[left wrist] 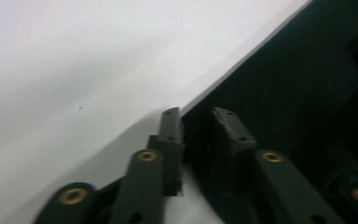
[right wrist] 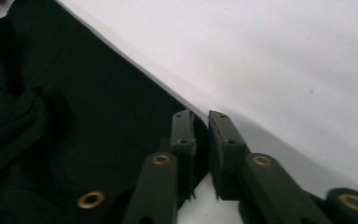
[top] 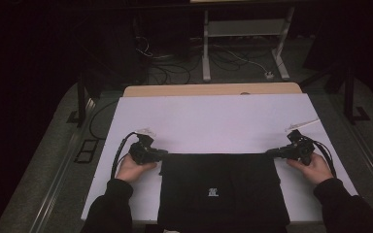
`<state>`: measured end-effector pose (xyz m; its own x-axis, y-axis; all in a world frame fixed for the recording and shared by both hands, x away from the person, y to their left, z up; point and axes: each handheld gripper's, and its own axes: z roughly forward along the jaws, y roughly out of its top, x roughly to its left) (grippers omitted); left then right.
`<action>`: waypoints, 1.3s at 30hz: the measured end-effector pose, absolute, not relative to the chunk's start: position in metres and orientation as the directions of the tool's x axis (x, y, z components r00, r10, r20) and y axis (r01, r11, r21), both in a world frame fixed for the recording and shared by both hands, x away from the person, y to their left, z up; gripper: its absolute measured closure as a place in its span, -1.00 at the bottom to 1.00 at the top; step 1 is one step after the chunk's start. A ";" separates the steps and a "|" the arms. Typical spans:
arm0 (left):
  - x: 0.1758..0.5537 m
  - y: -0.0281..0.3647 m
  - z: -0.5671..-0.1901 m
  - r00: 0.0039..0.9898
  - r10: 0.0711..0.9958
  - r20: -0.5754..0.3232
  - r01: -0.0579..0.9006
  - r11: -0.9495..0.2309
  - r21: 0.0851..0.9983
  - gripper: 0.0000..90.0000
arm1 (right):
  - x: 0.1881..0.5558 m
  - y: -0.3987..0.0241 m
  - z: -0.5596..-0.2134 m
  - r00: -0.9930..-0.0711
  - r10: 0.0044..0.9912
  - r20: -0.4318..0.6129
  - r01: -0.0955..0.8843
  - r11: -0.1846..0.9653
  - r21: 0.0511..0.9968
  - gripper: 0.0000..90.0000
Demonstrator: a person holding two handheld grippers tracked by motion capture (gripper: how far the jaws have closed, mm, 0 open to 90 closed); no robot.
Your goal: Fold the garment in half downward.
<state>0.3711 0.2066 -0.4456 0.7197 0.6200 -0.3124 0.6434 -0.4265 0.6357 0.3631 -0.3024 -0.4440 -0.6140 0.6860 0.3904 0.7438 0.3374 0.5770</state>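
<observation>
Black cloth (top: 221, 191) lies flat at the bench's (top: 213, 119) near edge; left gripper (top: 161, 155) and right gripper (top: 271, 152) each pinch a far corner, jaws closed on it. Next, probably lift both together.

Only marking seen: a small white printed mark (top: 213, 192) on the black cloth (top: 223, 204), lying between the two sets of jaws and nearer the person than either, too small and blurred to read.
</observation>
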 end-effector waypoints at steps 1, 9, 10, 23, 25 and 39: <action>0.370 0.205 -0.445 0.724 0.616 -0.310 0.641 -0.435 0.633 0.77 | 0.363 -0.302 -0.444 -0.619 0.680 0.393 0.744 0.345 0.572 0.86; 0.370 0.201 -0.442 0.751 0.602 -0.271 0.616 -0.489 0.618 0.89 | 0.362 -0.300 -0.443 -0.614 0.686 0.390 0.749 0.352 0.561 0.93; 0.369 0.201 -0.441 0.748 0.608 -0.266 0.617 -0.488 0.617 0.90 | 0.361 -0.300 -0.443 -0.617 0.685 0.388 0.747 0.353 0.564 0.93; 0.363 0.197 -0.432 0.733 0.662 -0.155 0.588 -0.502 0.634 0.91 | 0.357 -0.299 -0.433 -0.585 0.737 0.339 0.745 0.324 0.583 0.94; 0.363 0.197 -0.431 0.732 0.665 -0.149 0.587 -0.504 0.634 0.91 | 0.357 -0.298 -0.432 -0.574 0.749 0.330 0.749 0.318 0.582 0.94; 0.371 0.197 -0.417 0.696 0.713 -0.088 0.579 -0.485 0.656 0.91 | 0.362 -0.294 -0.418 -0.542 0.798 0.261 0.733 0.298 0.611 0.94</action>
